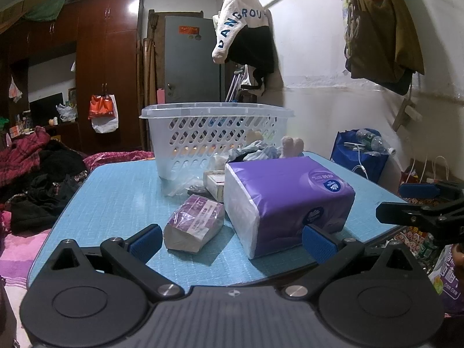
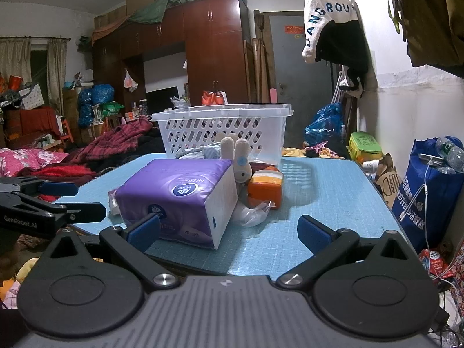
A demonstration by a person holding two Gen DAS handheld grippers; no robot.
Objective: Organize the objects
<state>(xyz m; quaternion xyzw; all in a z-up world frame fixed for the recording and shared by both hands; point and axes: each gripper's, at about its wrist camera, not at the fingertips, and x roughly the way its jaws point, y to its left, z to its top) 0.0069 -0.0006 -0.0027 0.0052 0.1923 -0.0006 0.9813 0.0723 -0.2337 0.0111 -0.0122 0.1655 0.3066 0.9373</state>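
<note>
Gathering loose items into white perforated basket [image 1: 214,133] looks like step in hand; nothing gripped yet. Large purple tissue pack [image 1: 285,200] lies at table's near edge, small wrapped tissue packet [image 1: 194,224] just beside it, basket behind at far side. Plush rabbit [image 2: 239,156], orange box [image 2: 265,187], crumpled plastic bag [image 2: 250,213] crowd behind pack. Left gripper [image 1: 232,242] spread wide, empty. Right gripper [image 2: 229,230] likewise spread, empty. Advice: take small packet first, squeeze gently across short sides, lift clear of blue table [image 1: 116,203], carry over basket rim before release.
</note>
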